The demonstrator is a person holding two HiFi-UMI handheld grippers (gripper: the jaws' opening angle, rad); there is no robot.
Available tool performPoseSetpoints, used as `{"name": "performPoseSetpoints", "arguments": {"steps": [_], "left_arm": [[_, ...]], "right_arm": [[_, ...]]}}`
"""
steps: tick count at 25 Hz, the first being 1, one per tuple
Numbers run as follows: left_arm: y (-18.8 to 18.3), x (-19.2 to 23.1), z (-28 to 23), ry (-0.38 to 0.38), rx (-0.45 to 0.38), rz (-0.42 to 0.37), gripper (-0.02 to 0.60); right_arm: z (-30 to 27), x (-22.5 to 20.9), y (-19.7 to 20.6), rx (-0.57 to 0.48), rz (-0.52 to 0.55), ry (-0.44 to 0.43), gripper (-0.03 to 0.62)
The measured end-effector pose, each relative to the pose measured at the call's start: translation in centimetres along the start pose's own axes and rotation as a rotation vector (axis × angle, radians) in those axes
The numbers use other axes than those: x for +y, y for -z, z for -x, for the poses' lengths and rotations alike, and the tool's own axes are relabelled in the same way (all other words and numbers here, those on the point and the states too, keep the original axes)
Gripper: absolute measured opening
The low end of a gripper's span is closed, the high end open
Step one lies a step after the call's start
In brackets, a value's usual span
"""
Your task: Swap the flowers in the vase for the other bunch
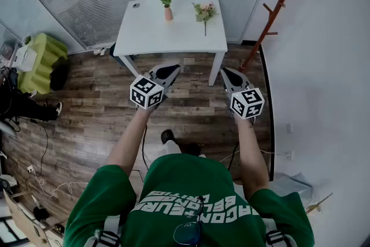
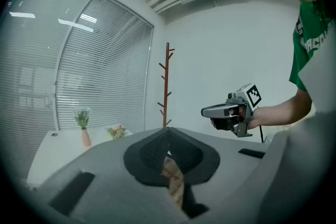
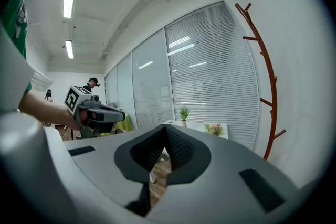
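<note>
Well, your left gripper (image 1: 172, 69) and right gripper (image 1: 225, 72) are both closed on nothing; slim pink vase (image 1: 168, 13) at twelve o'clock (loose pink bunch (image 1: 204, 11) at one) on the white table (image 1: 167, 37)

white table (image 1: 167, 37), vase (image 1: 168, 13) (upright), loose bunch (image 1: 204, 11)

Left gripper (image 2: 167, 153), jaws together, empty; vase (image 2: 85, 138) near the table's (image 2: 50, 152) far edge, bunch (image 2: 116, 132) just beside it; right gripper (image 2: 205, 111) well apart.
</note>
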State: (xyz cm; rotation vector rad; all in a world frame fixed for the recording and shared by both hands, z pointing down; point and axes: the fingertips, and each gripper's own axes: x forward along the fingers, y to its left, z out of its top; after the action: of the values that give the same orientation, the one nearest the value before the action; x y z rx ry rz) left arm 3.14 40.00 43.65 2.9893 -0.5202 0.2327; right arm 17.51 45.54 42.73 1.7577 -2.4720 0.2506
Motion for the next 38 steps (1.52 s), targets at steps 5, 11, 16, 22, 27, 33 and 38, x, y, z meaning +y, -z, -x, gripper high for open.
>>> {"name": "performPoseSetpoints", "arguments": {"steps": [5, 11, 16, 22, 27, 33, 38], "left_arm": [[0.0, -1.2, 0.7, -0.002, -0.001, 0.001, 0.008], [-0.7, -1.4, 0.9, -0.002, -0.013, -0.002, 0.008], [-0.7, -1.3, 0.9, 0.002, -0.014, -0.001, 0.008], [-0.3, -0.3, 0.5, 0.002, -0.013, 0.009, 0.008], [-0.2, 1.5, -0.1, -0.001, -0.017, 0.005, 0.008], [-0.8, 5.3, -2.0, -0.002, -0.028, 0.006, 0.008], [-1.5, 9.6, -3.7, -0.005, -0.011, 0.005, 0.008]], "right_arm": [[1.4, 0.4, 0.1, -0.002, 0.001, 0.005, 0.014], [1.8, 0.5, -0.3, -0.005, 0.005, 0.01, 0.014], [1.8, 0.4, -0.6, -0.014, -0.003, 0.019, 0.014], [0.8, 0.0, -0.6, -0.016, -0.005, 0.027, 0.014], [-0.7, -0.7, -0.5, -0.013, -0.005, 0.027, 0.014], [-4.3, -2.6, -1.2, -0.013, 0.011, 0.028, 0.014], [-8.2, -4.5, -2.6, -0.025, 0.009, 0.036, 0.014]]}}
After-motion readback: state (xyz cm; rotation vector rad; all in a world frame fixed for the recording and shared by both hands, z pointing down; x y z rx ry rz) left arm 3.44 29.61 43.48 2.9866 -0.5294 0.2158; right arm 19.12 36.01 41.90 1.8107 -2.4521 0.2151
